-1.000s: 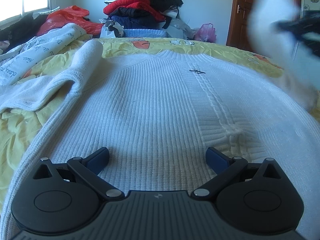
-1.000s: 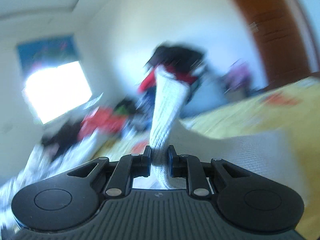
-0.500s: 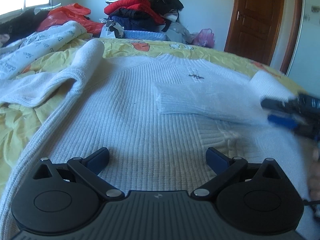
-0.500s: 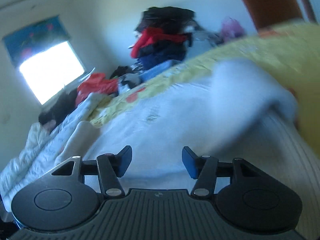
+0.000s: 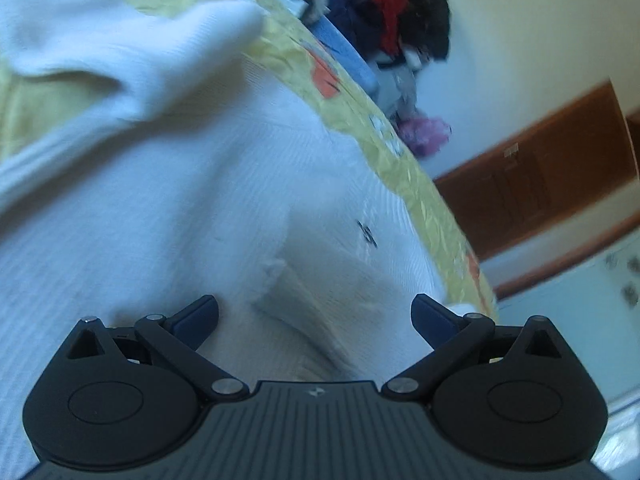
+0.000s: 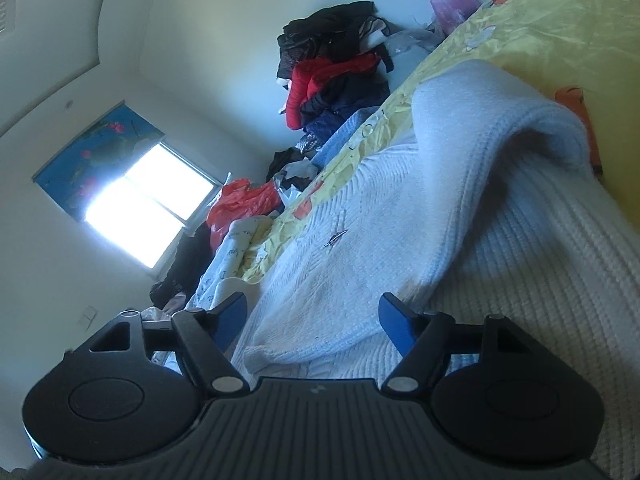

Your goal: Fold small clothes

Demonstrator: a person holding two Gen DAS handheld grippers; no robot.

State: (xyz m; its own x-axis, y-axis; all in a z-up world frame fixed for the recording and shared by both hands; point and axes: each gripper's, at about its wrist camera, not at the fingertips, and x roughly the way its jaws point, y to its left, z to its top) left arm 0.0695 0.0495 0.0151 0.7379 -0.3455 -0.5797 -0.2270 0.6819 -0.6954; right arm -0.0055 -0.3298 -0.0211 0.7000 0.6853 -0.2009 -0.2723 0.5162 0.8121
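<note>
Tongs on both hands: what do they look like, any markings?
Left tongs and right tongs match: ribbed dark-grey body with a small pale logo, two round black discs, black linkage arms with silver pivot pins, blue finger pads. No cables or sleeves visible.

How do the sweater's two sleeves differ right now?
The right sleeve is folded inward and lies across the sweater's chest, cuff near the right tongs. The left sleeve is not folded in: it stretches out away from the body over the yellow bedspread. The right sleeve shows sharply; the left is blurred. Both are the same white ribbed knit, and neither is gripped.
</note>
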